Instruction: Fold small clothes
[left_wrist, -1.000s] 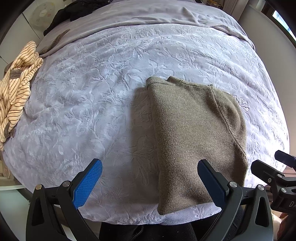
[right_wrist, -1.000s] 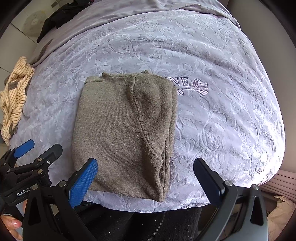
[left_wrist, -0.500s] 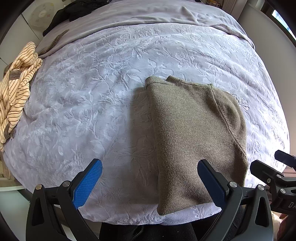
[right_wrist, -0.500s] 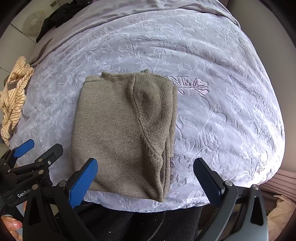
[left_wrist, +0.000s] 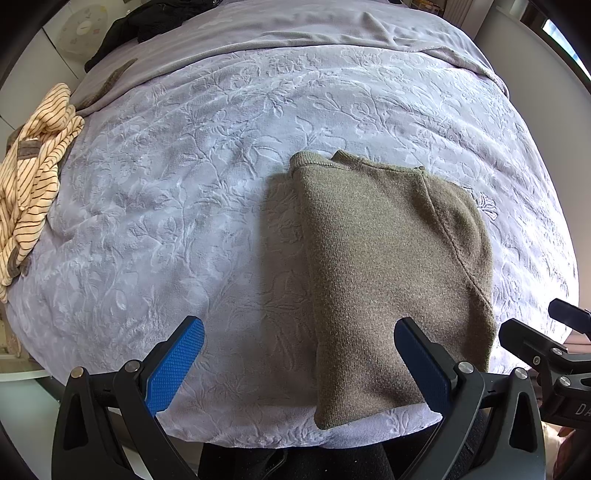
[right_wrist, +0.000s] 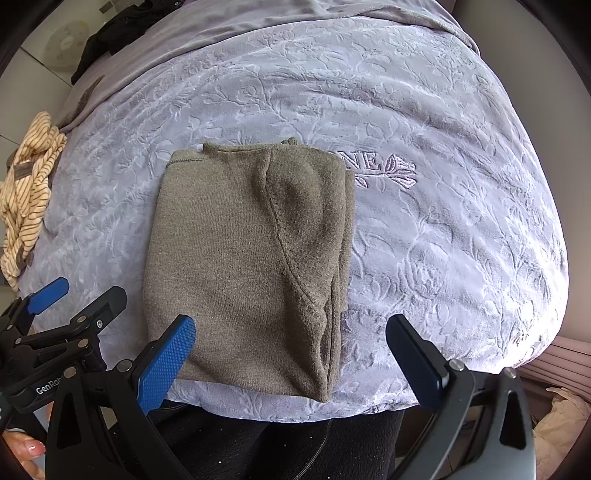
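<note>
The left gripper (left_wrist: 297, 363), black-framed with blue textured pads, is held with its jaws spread wide and nothing between them. The right gripper (right_wrist: 291, 360), of the same build, is likewise held wide open and empty. Both are poised above the near edge of the lilac floral-embossed bedspread (left_wrist: 192, 206), touching no fabric. One folded olive-brown knitted sweater (right_wrist: 243, 266) is laid flat near that edge, roughly rectangular. One crumpled cream garment with thin dark stripes (left_wrist: 31, 177) is seen at the far left edge, well apart.
</note>
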